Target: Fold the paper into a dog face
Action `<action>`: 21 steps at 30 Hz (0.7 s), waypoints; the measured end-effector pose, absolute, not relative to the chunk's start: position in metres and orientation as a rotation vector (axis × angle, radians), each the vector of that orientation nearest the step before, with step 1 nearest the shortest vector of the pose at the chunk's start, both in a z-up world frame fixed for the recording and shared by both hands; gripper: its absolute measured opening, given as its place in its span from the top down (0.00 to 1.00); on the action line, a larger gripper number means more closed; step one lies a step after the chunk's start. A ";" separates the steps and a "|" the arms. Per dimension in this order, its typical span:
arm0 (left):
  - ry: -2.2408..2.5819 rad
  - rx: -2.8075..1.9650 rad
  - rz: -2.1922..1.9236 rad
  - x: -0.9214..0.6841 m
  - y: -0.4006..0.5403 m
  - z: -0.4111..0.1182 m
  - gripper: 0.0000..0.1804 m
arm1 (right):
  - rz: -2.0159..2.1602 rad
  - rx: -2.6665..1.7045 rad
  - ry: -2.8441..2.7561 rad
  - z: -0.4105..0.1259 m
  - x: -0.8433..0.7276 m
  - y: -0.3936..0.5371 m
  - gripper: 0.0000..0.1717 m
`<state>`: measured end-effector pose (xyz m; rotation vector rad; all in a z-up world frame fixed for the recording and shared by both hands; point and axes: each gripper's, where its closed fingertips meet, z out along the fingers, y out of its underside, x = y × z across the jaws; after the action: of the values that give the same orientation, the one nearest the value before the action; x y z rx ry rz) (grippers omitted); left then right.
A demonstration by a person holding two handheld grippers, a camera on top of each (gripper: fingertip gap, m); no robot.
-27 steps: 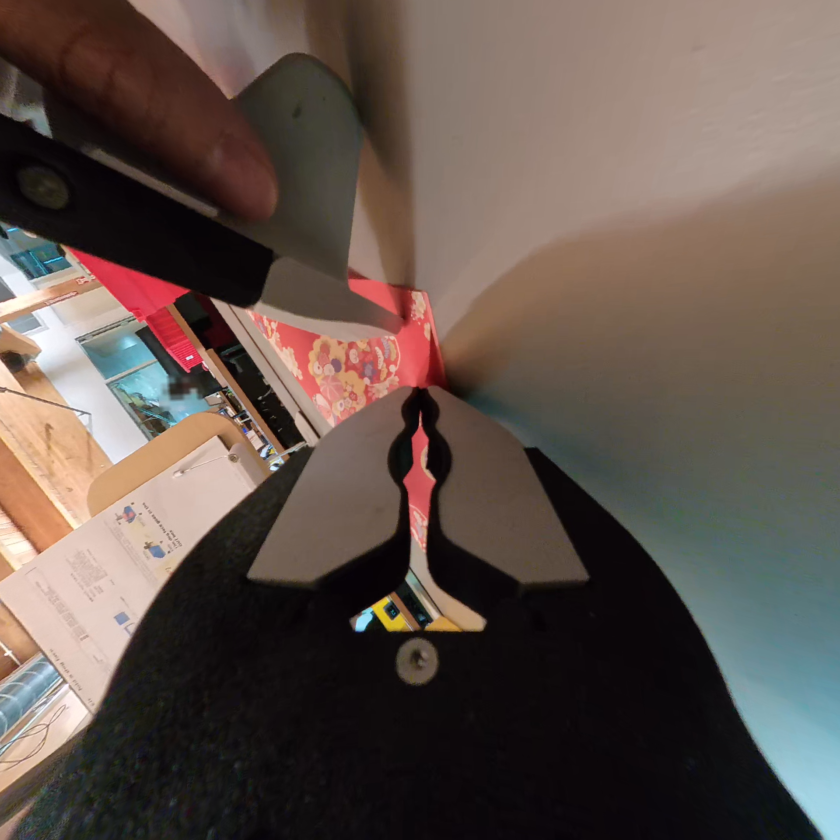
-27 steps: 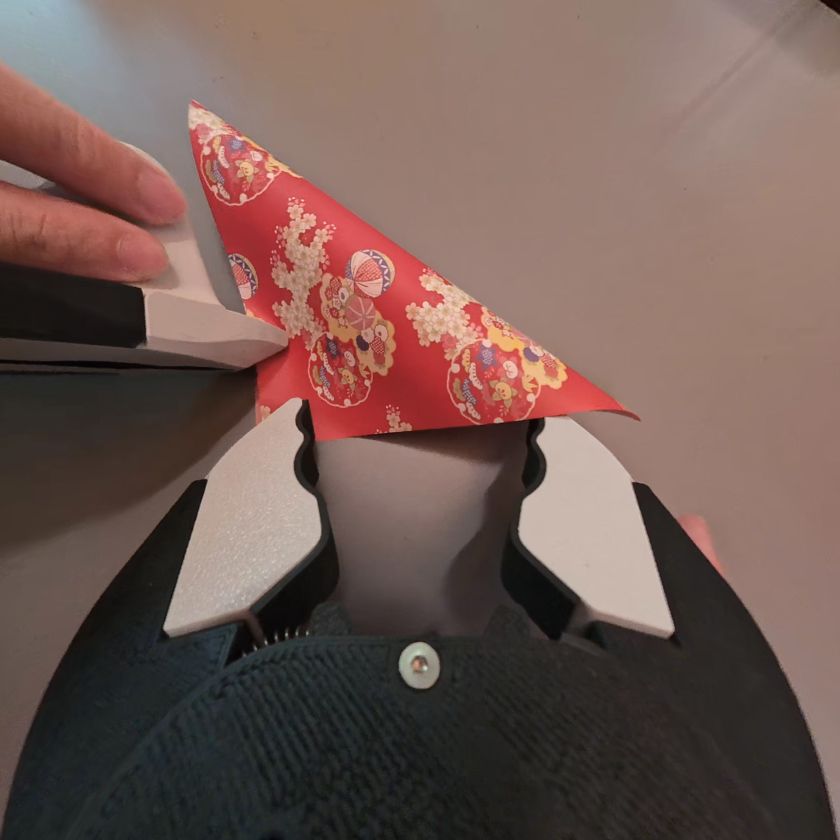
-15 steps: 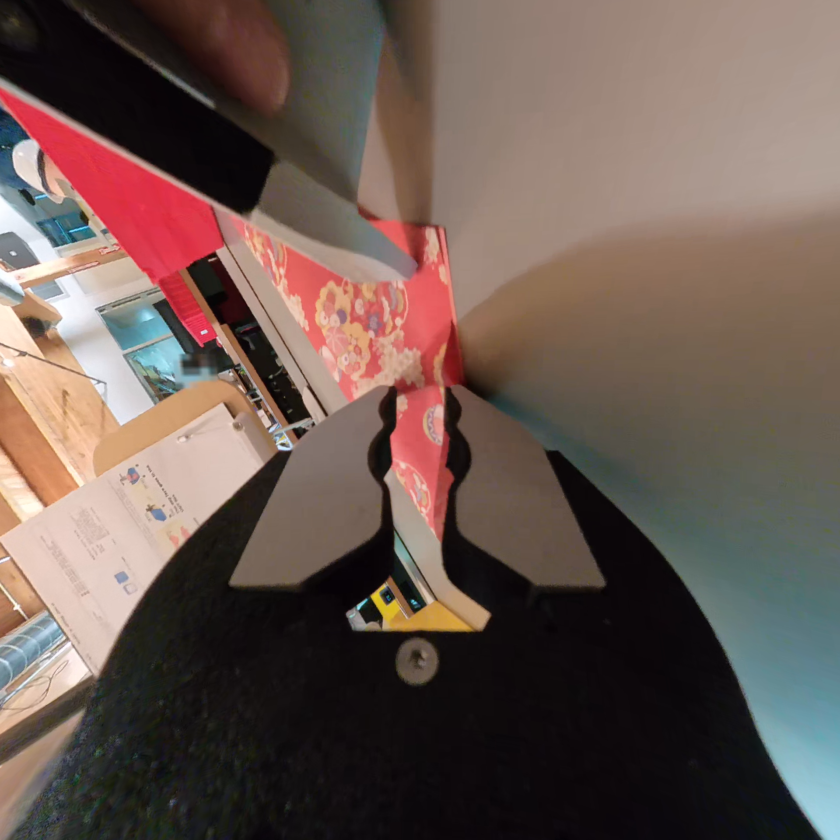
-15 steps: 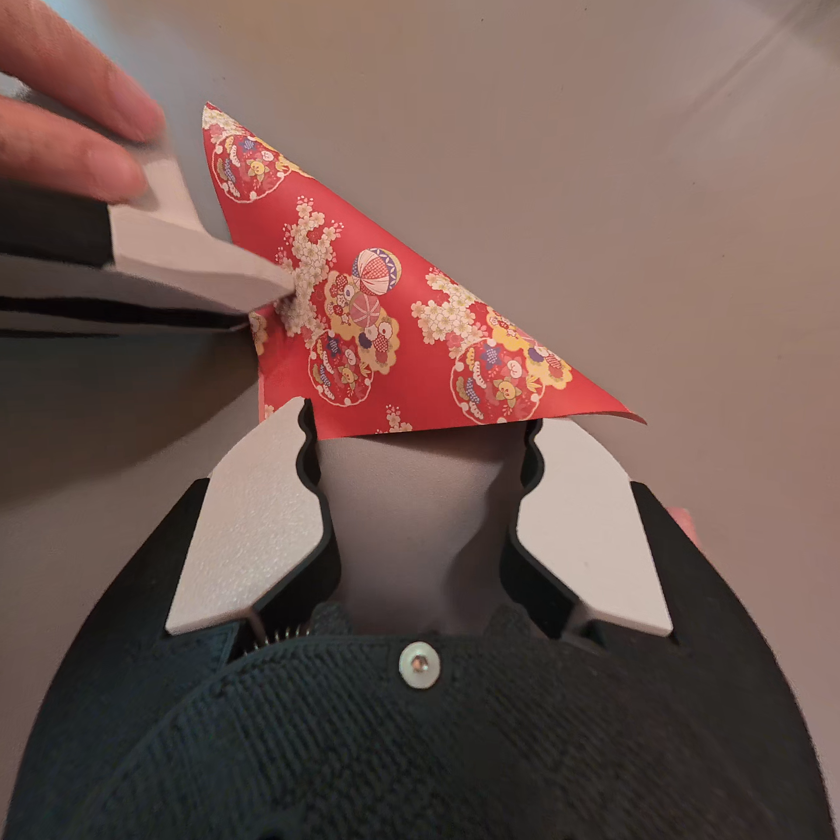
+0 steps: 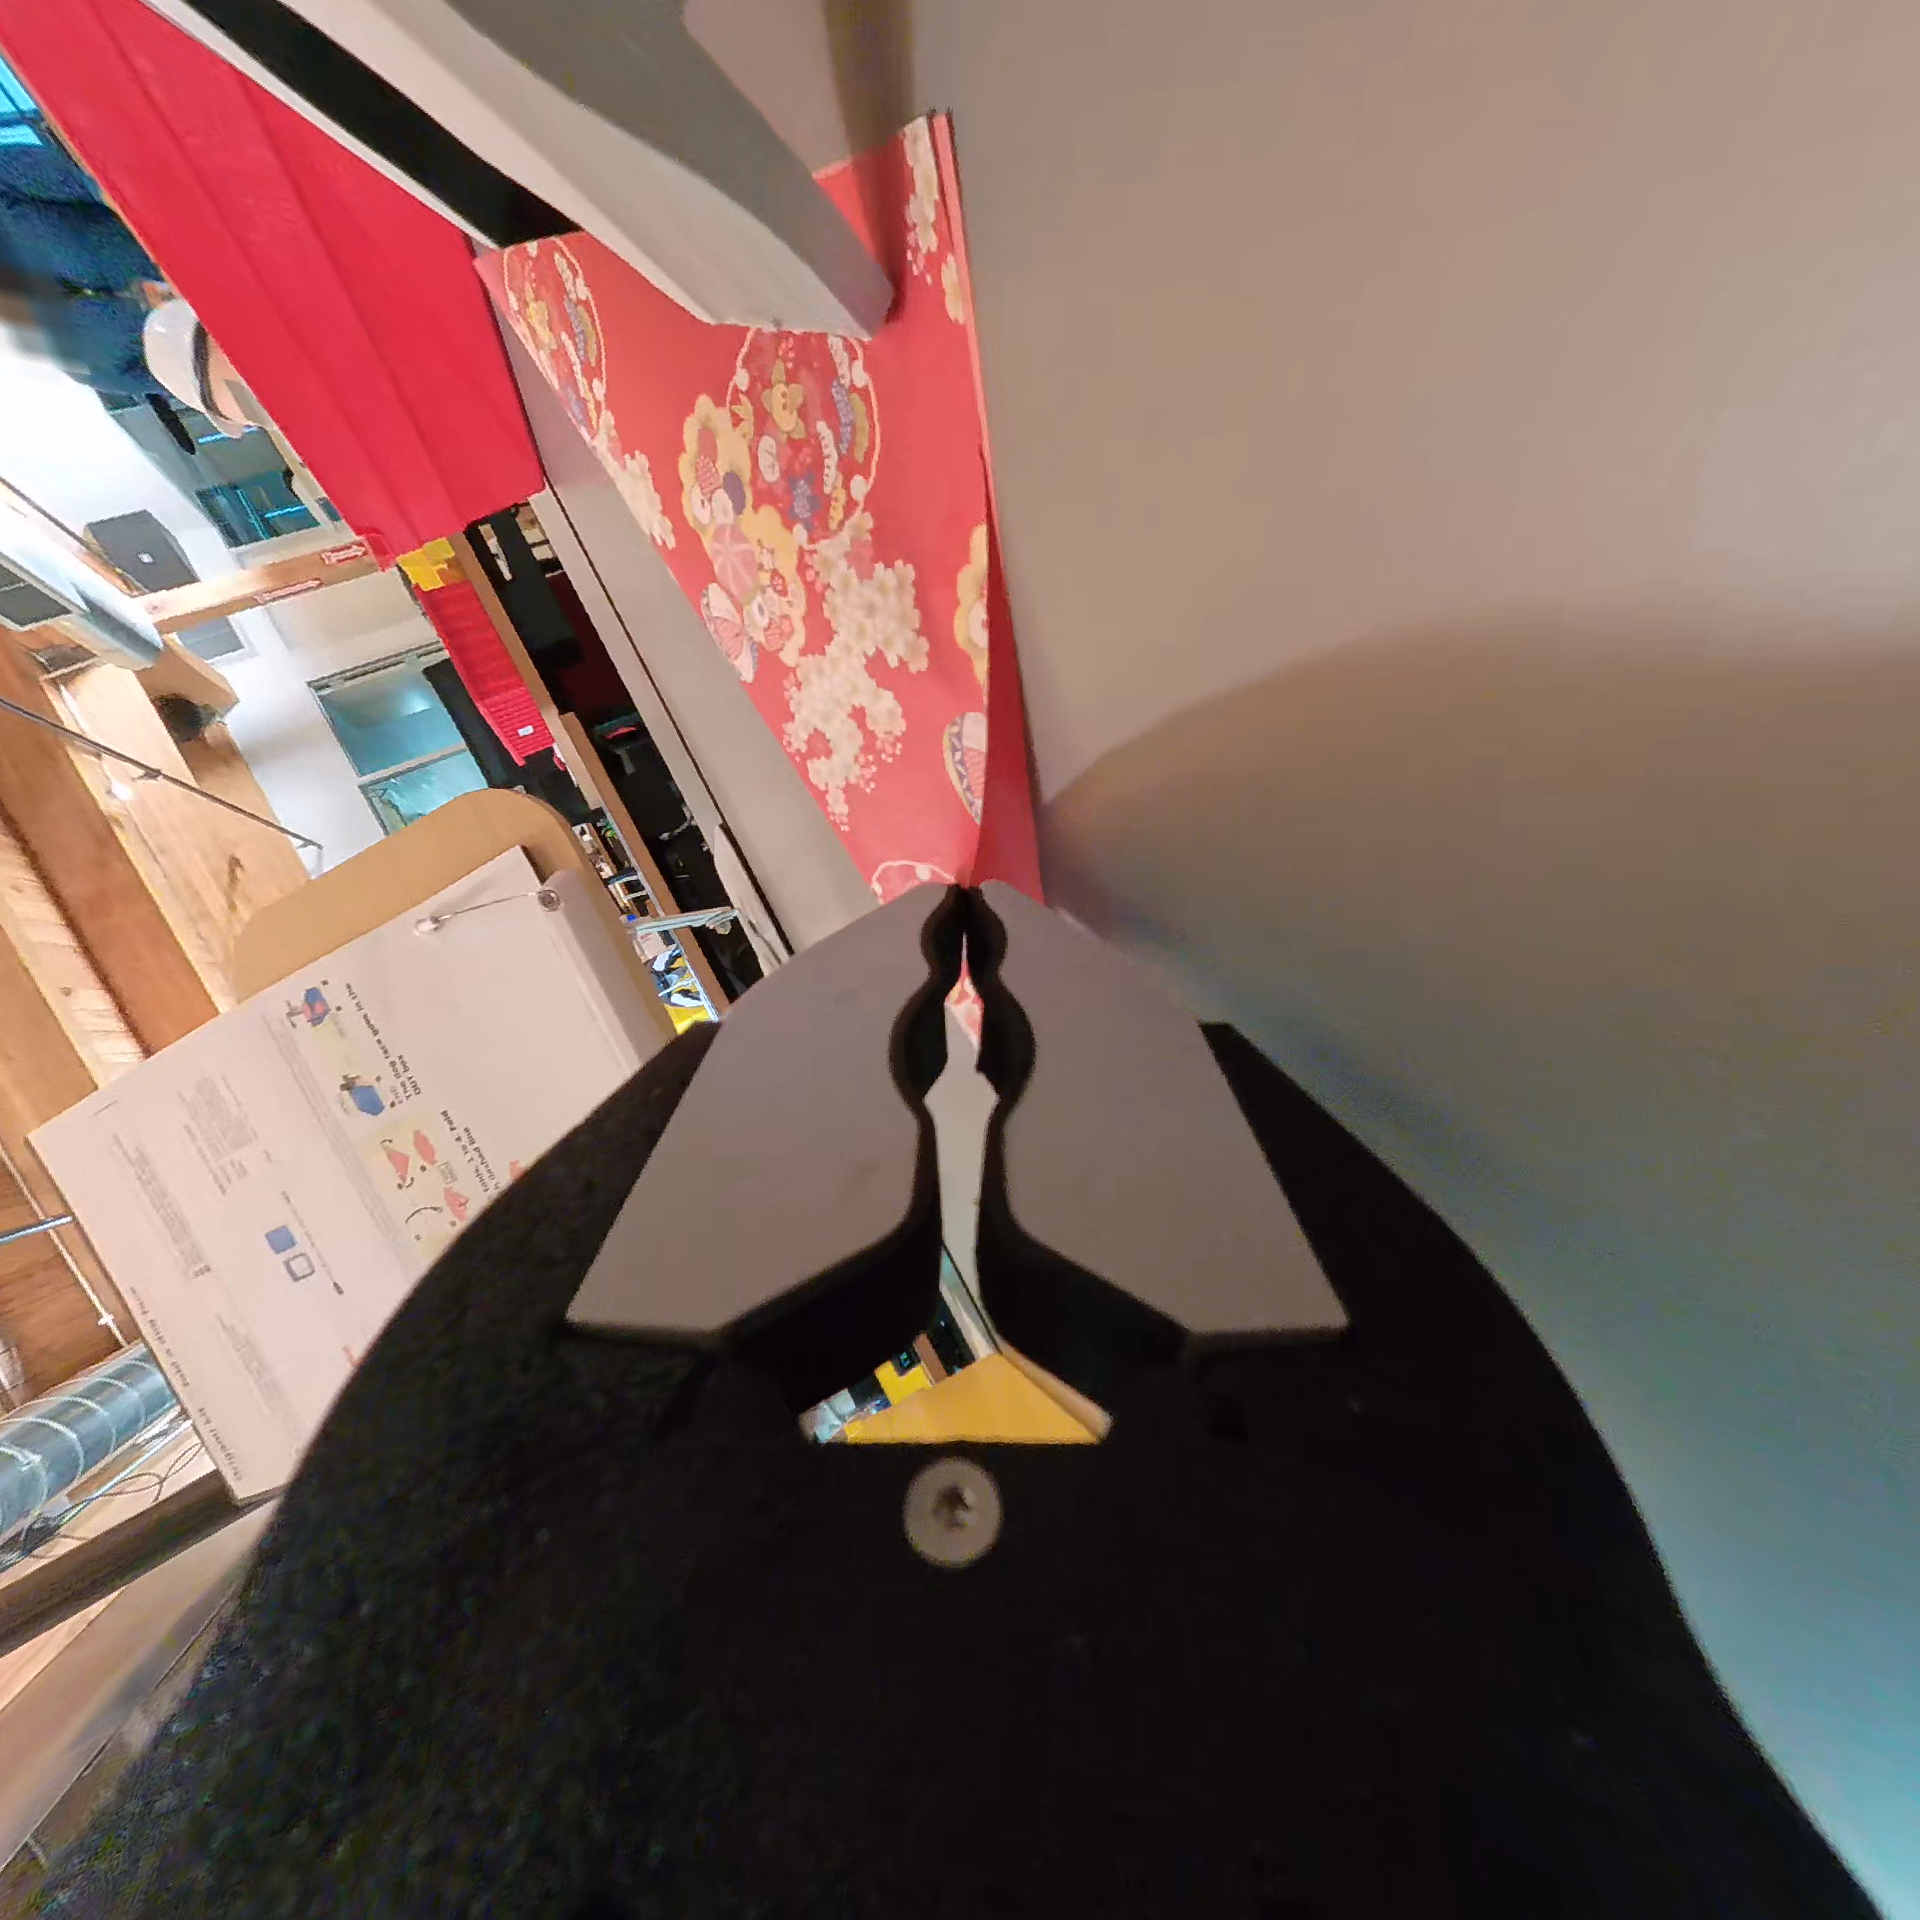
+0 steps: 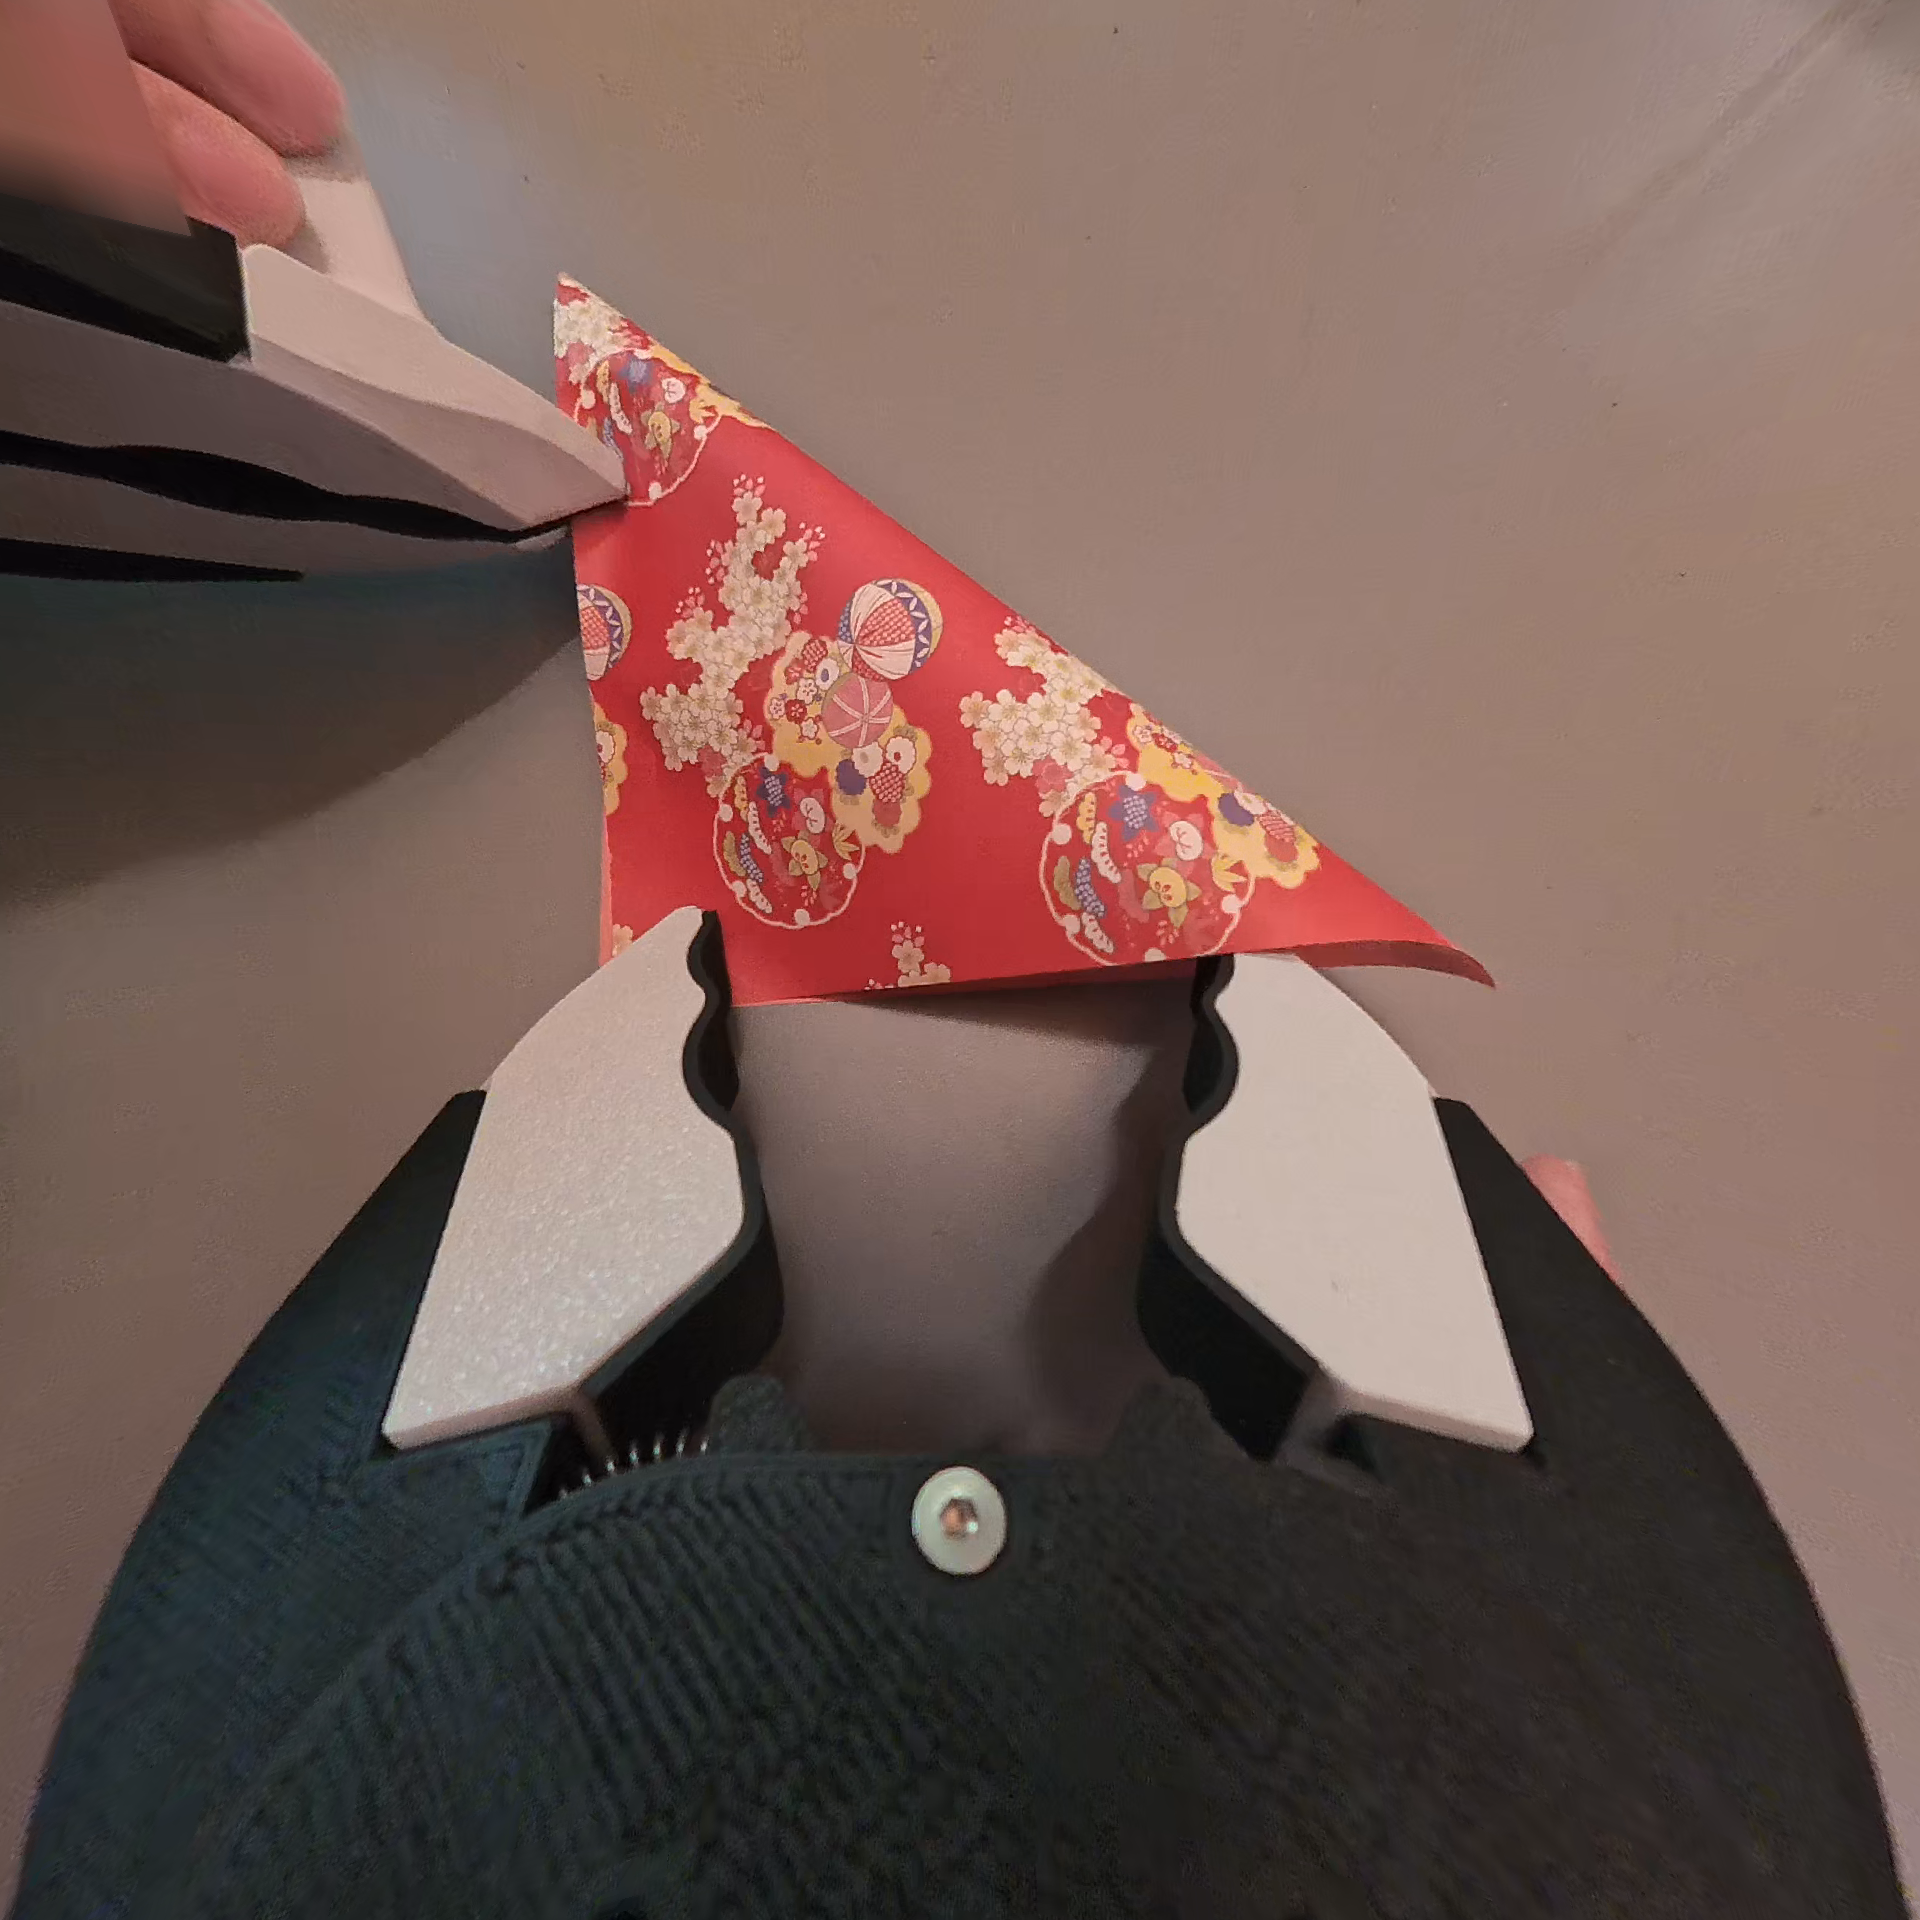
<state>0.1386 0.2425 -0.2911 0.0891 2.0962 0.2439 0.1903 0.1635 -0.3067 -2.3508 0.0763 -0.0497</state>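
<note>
The red patterned paper (image 6: 935, 748), folded to a triangle on the grey surface (image 6: 1351, 416), lies just ahead of the wide-apart right gripper (image 6: 956, 997), while the left gripper (image 5: 968, 914) pinches its edge, so next probably comes creasing an ear.

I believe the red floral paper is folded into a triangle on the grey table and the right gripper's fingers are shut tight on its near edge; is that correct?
Not quite: the right gripper is open, its fingers spread wide at the near edge of the red floral paper, as the right wrist view shows. The paper is indeed folded into a triangle on the grey table.
</note>
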 end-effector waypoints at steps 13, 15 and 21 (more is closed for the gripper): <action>2.121 0.054 0.228 0.142 0.253 -0.297 1.00 | 0.056 -2.250 0.179 -0.293 0.197 0.159 0.48; 2.125 0.062 0.231 0.143 0.252 -0.297 1.00 | 0.077 -2.232 0.217 -0.291 0.201 0.159 0.49; 2.105 0.052 0.214 0.145 0.250 -0.285 1.00 | 0.051 -2.157 0.230 -0.280 0.208 0.158 0.50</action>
<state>0.1451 0.2496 -0.2851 0.0524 2.1052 0.2139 0.2076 0.1582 -0.2800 -2.1569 0.2297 0.0510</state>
